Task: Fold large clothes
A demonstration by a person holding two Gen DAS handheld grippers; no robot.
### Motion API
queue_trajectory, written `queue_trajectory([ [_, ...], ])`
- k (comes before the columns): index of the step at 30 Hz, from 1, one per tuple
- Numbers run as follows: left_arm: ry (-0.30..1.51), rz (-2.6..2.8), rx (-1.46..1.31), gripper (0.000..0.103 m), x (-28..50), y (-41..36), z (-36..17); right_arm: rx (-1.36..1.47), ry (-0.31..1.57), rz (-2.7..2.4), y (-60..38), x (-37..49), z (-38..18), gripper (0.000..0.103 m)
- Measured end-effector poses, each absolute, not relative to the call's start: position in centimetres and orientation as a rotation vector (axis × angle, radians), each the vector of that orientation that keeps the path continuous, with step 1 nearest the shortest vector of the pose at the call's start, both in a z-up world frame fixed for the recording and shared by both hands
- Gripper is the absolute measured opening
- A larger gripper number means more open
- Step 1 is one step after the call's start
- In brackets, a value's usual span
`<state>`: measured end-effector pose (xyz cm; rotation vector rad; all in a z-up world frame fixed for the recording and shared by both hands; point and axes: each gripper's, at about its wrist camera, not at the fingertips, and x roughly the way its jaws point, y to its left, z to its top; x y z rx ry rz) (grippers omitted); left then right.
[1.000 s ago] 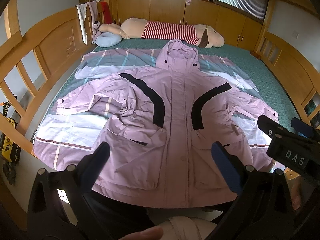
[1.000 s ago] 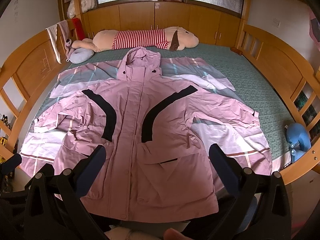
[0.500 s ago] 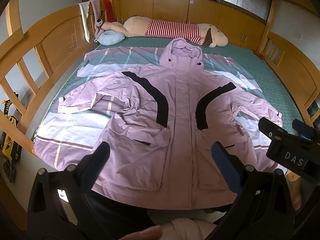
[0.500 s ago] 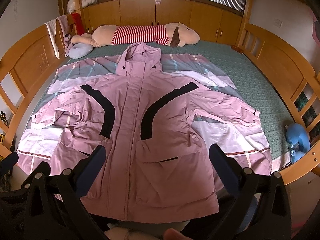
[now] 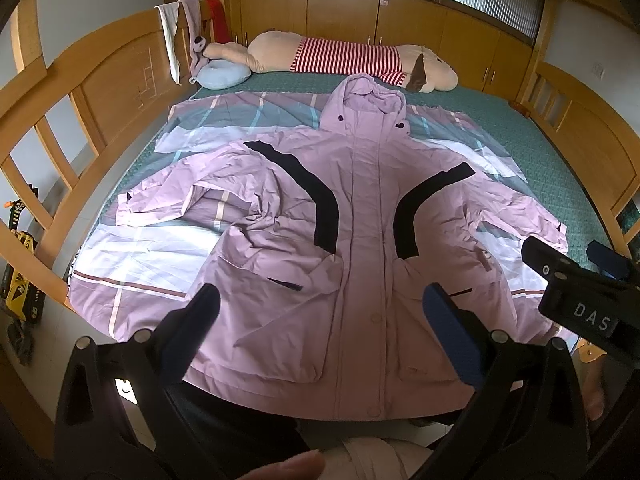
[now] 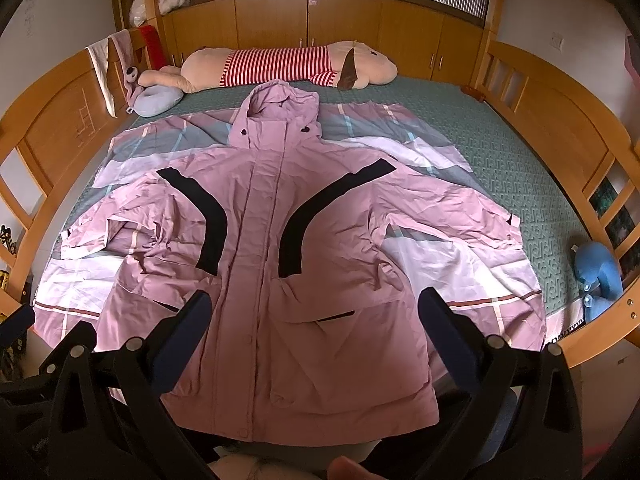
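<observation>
A large pink hooded jacket (image 5: 360, 232) (image 6: 260, 248) with black curved stripes lies front-up on the bed, hood toward the far end and hem at the near edge. Its left sleeve (image 5: 188, 196) is crumpled; the right sleeve (image 6: 452, 216) spreads outward. My left gripper (image 5: 320, 308) hovers open above the hem, nothing between its fingers. My right gripper (image 6: 312, 312) is open too, above the lower front of the jacket. The right gripper's black body (image 5: 576, 280) shows at the right edge of the left wrist view.
A striped sheet (image 5: 132, 264) lies under the jacket on a green mattress (image 6: 512, 148). A long plush toy in a red-striped shirt (image 6: 288, 64) and a blue cushion (image 5: 222, 74) lie at the far end. Wooden rails (image 5: 48, 132) enclose the bed. A blue plush (image 6: 598, 276) sits right.
Both grippers have drifted slightly, so the jacket sits a little lower in each view. The jacket itself has not moved and both grippers stay open.
</observation>
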<state>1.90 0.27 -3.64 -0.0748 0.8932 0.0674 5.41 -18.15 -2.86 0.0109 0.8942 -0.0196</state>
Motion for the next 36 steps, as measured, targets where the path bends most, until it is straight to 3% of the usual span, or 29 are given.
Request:
queue_trajectory([
  [13,0.882,0.086,-0.099,0.101,2.9,0.7,-4.8,0.023,0.886,-0.008,-18.5,6.1,-3.8,0.102],
  [20,0.779,0.101,-0.077,0.101,5.8,0.3,-6.6,0.114,0.692,-0.043,-21.8,7.4,-4.7,0.102],
  [23,0.732,0.101,0.010,0.101,8.2,-1.3,-7.9,0.208,0.629,0.007,-26.2,10.3,-7.4,0.102],
  [30,0.579,-0.010,0.139,0.101,15.6,-5.0,-10.4,0.419,0.715,-0.266,-40.7,18.6,-13.2,0.102],
  [33,0.646,-0.076,0.134,0.101,19.3,-5.5,-12.6,0.553,0.742,-0.274,-47.0,20.4,-16.9,0.101],
  [36,0.754,-0.035,0.086,0.101,22.3,-4.3,-16.4,0.675,0.702,-0.261,-51.5,20.6,-21.2,0.089],
])
